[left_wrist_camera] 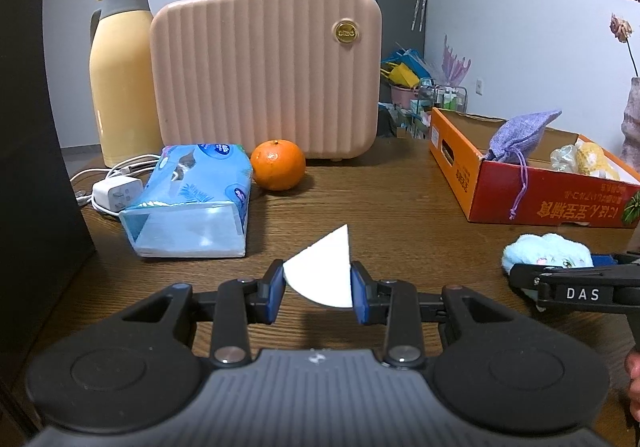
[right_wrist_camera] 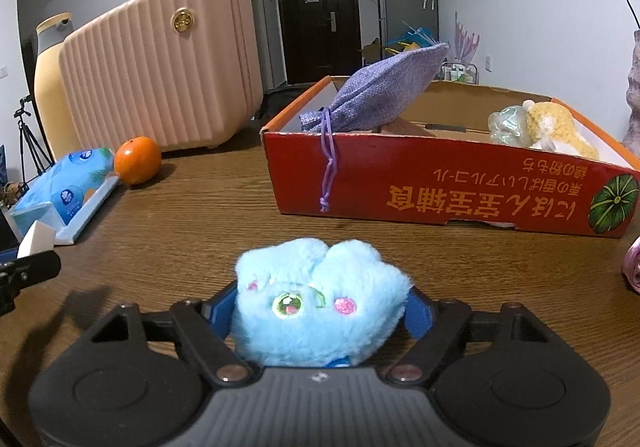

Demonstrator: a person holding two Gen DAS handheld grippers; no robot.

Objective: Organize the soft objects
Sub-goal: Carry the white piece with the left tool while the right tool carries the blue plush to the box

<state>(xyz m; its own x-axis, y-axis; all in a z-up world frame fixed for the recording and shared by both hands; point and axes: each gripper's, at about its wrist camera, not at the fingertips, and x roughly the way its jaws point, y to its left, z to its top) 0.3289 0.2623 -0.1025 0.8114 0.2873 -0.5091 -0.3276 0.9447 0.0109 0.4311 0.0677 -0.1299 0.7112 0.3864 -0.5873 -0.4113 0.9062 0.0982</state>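
Plush toy (right_wrist_camera: 320,307) sits on the desk (right_wrist_camera: 200,231) between the right hand-held gripper (right_wrist_camera: 320,311) pads, which press its sides — box (right_wrist_camera: 440,183) ahead, slightly right. Left hand-held gripper (left_wrist_camera: 319,287) pinches a white sponge wedge (left_wrist_camera: 320,271).

A ribbed pink case (left_wrist_camera: 266,77) stands on the wooden counter (left_wrist_camera: 380,199), a yellow thermos (left_wrist_camera: 120,87) beside it, an orange (left_wrist_camera: 278,165) just in front, near a white charger (left_wrist_camera: 116,193)

Right gripper (right_wrist_camera: 322,313) fingers flank blue plush toy (right_wrist_camera: 320,307) on table (right_wrist_camera: 200,223).
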